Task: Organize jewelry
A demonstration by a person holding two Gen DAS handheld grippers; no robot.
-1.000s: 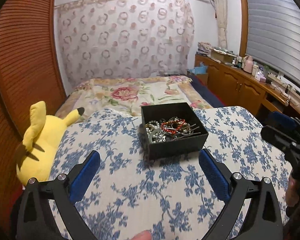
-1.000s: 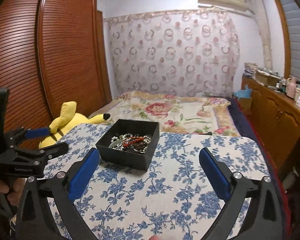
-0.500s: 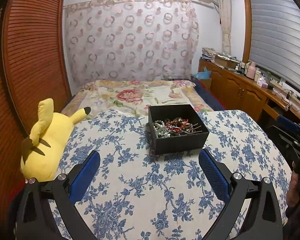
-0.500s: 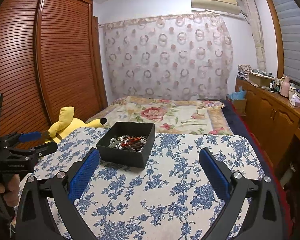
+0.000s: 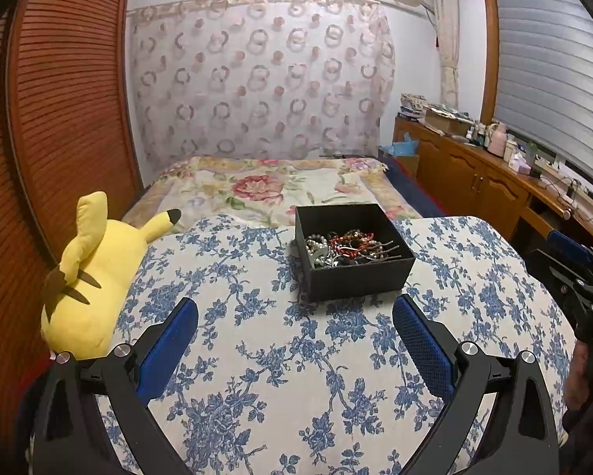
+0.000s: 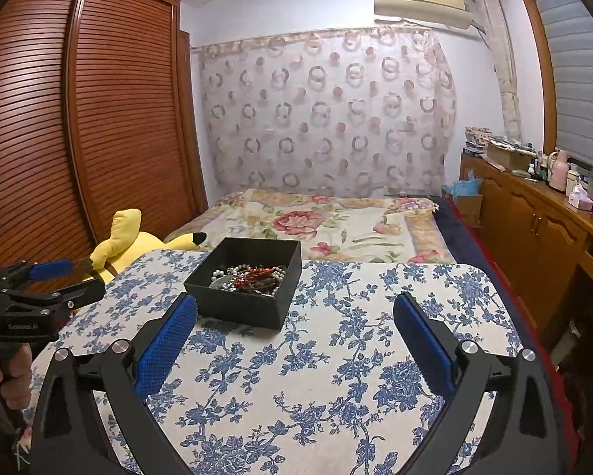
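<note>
A black open box (image 5: 359, 277) stands on the table with the blue floral cloth (image 5: 280, 356). It holds a tangle of jewelry (image 5: 345, 247): pearl beads, red beads and dark pins. It also shows in the right wrist view (image 6: 237, 304), with the jewelry (image 6: 252, 277) inside. My left gripper (image 5: 295, 324) is open and empty, held back from the box's near side. My right gripper (image 6: 295, 320) is open and empty, to the right of the box and nearer me. Each gripper shows at the edge of the other's view.
A yellow plush toy (image 5: 94, 273) lies at the table's left edge. A bed with a floral cover (image 5: 272, 190) lies behind the table. A wooden wardrobe (image 6: 78, 138) stands on the left, a cluttered wooden cabinet (image 6: 533, 221) on the right.
Both grippers have pulled back and up from the box, which now looks smaller and farther. Both stay open. The box and jewelry have not moved.
</note>
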